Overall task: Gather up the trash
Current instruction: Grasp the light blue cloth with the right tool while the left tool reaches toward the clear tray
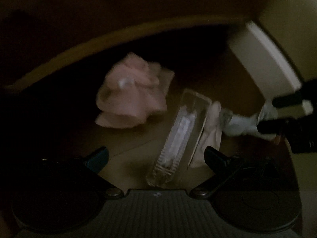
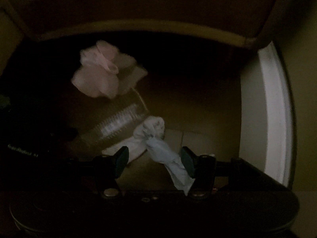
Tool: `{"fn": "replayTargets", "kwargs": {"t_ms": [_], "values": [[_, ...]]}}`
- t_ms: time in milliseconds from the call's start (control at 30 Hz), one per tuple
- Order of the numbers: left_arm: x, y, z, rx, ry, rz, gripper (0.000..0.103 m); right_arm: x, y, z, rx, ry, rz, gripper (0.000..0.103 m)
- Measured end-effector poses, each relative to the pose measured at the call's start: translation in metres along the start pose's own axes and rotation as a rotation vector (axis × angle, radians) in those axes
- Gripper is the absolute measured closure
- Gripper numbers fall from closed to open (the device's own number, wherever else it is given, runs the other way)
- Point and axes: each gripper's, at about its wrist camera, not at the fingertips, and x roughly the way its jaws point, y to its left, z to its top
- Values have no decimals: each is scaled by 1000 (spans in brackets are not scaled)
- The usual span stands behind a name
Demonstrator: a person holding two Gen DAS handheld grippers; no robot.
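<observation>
Everything lies in a dim cardboard box. A crumpled pink tissue (image 1: 130, 93) (image 2: 101, 73) rests on its floor. Beside it a clear ribbed plastic cup (image 1: 178, 138) (image 2: 118, 125) lies on its side. My left gripper (image 1: 157, 158) is open and straddles the cup, with neither pad pressing it. A twisted white and pale blue tissue (image 2: 158, 144) (image 1: 237, 123) lies at the cup's mouth. My right gripper (image 2: 154, 159) (image 1: 271, 113) is open around this tissue, which brushes the right pad only.
Brown box walls (image 1: 138, 4) (image 2: 138, 6) close in behind and at the sides, with a folded flap edge (image 2: 138, 27) across the back. A white curved panel (image 1: 267, 59) (image 2: 275, 109) stands along the right. The box floor (image 2: 198, 109) is bare to the right of the trash.
</observation>
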Motion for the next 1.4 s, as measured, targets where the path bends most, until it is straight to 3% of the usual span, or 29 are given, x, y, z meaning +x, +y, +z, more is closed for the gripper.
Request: {"fn": "replayTargets", "kwargs": {"t_ms": [267, 467, 667, 733, 900, 1400], "values": [[53, -17, -11, 119, 134, -19, 0, 49, -5, 0, -46, 113, -74, 46], [72, -26, -12, 156, 185, 1, 2, 61, 1, -5, -65, 128, -111, 48], [80, -21, -9, 113, 217, -13, 31, 64, 10, -10, -76, 116, -148, 52], [82, -17, -9, 84, 221, -12, 42, 60, 11, -10, -60, 108, -148, 62], [79, -14, -5, 69, 207, 8, 54, 44, 12, -15, -41, 50, -146, 73], [13, -27, -7, -75, 103, 45, 56, -64, 1, -27, 123, -123, -83, 78]]}}
